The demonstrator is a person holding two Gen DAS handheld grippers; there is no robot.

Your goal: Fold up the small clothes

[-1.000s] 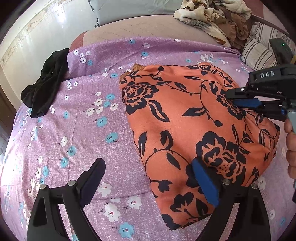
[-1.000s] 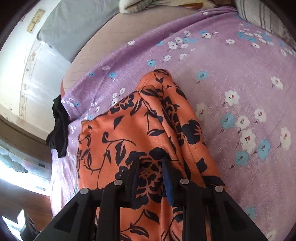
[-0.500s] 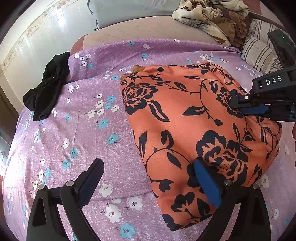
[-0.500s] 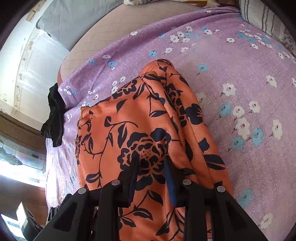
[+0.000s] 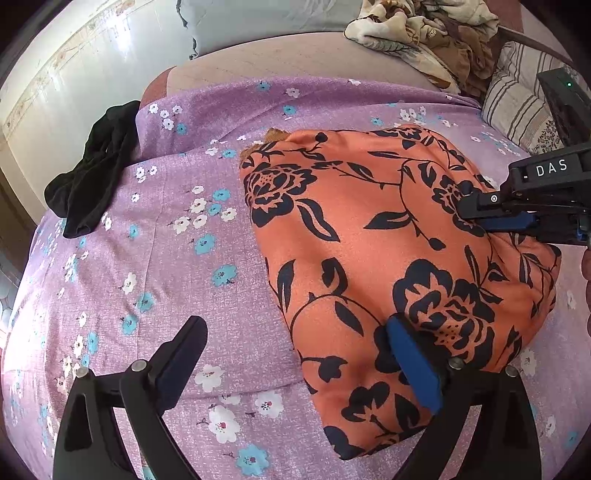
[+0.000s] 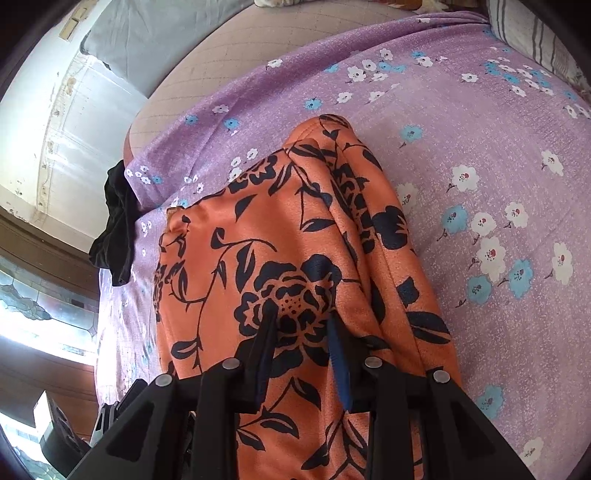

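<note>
An orange garment with black flowers (image 5: 369, 251) lies folded on the purple flowered bedspread (image 5: 166, 258); it also shows in the right wrist view (image 6: 280, 258). My left gripper (image 5: 295, 343) is open, its right finger over the garment's near edge, its left finger over the bedspread. My right gripper (image 6: 301, 317) is nearly shut, pinching a fold of the orange garment; it also shows at the right edge of the left wrist view (image 5: 480, 214).
A black garment (image 5: 92, 184) lies at the bed's left edge, also seen in the right wrist view (image 6: 116, 229). A crumpled blanket (image 5: 424, 33) and a striped pillow (image 5: 517, 107) sit at the back right. A grey pillow (image 5: 258, 22) lies at the back.
The right gripper has drawn back slightly toward the right with the fold. The left gripper has barely moved and stays open.
</note>
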